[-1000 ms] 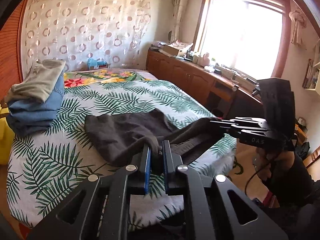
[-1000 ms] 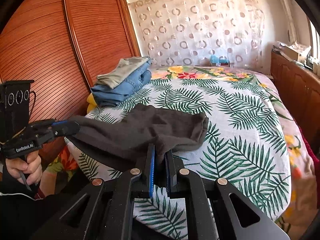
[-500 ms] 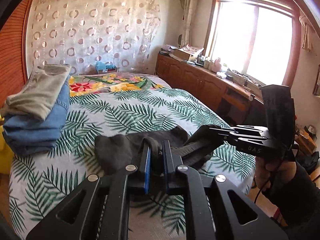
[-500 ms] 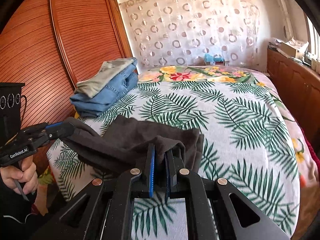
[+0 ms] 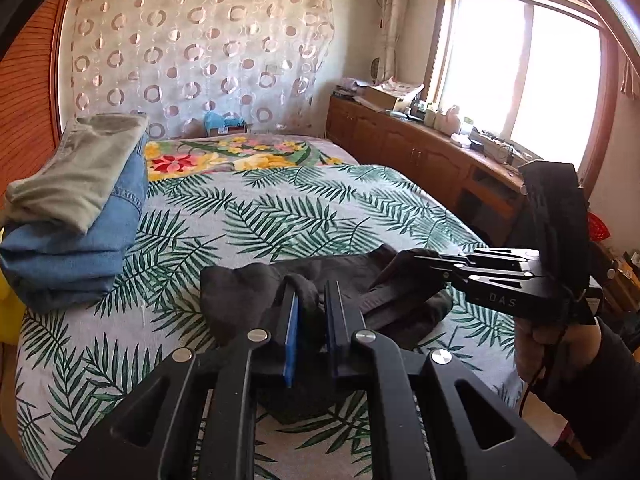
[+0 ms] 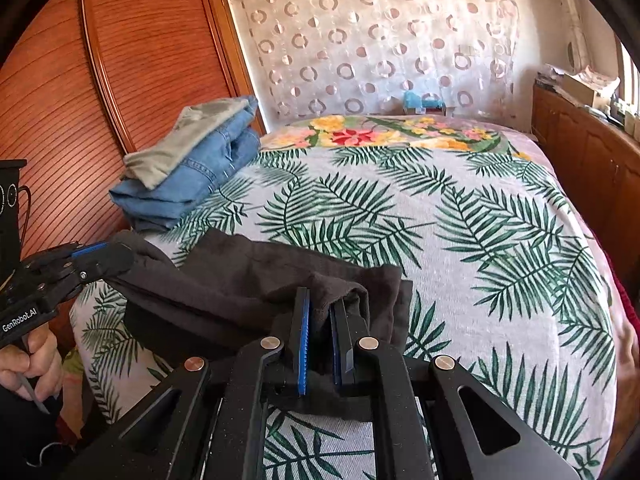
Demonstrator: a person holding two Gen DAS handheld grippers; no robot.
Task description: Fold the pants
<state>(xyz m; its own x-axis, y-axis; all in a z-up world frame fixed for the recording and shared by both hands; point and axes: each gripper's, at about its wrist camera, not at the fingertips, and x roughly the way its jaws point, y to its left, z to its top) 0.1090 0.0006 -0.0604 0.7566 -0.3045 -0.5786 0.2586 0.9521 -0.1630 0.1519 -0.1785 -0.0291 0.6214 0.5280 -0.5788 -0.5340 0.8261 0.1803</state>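
The dark pants [image 6: 256,280] lay bunched at the near edge of the bed [image 6: 500,216], partly lifted off the palm-leaf sheet. My left gripper [image 5: 308,300] was clamped on a fold of the cloth, and my right gripper [image 6: 320,308] pinched another fold alongside it. Farther back on my left sat a stack of folded jeans [image 5: 76,232], against the wooden wardrobe [image 6: 120,80].

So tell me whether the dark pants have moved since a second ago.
Yes. The dark pants have been drawn back toward the near edge of the bed, away from the folded jeans, bunching up.
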